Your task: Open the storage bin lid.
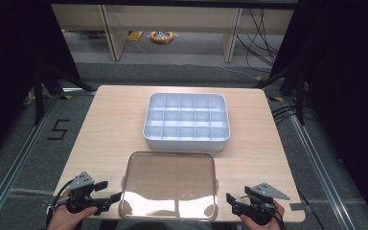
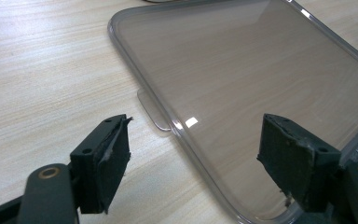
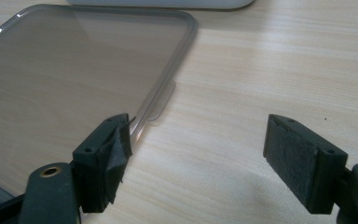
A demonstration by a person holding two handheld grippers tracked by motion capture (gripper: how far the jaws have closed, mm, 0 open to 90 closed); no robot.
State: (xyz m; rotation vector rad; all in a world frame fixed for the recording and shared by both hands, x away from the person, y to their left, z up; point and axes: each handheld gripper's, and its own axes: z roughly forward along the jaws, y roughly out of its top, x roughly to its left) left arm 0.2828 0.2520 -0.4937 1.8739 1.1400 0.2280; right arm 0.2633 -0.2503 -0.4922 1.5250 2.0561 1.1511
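Observation:
A clear plastic lid (image 1: 168,184) lies flat on the table near the front edge. Behind it stands a pale grey divided tray (image 1: 187,120) with several empty compartments. My left gripper (image 1: 110,191) sits open at the lid's left edge; in the left gripper view its jaws straddle the lid's rim (image 2: 177,128) and small side tab (image 2: 154,112). My right gripper (image 1: 231,201) is open beside the lid's right edge; the lid (image 3: 70,74) and its tab (image 3: 163,100) lie ahead of the left jaw. Nothing is held.
The wooden table (image 1: 110,124) has bare surface left and right of the tray. Beyond the far edge are floor, shelf legs, cables and a yellow coil (image 1: 162,36). Black stands flank the table.

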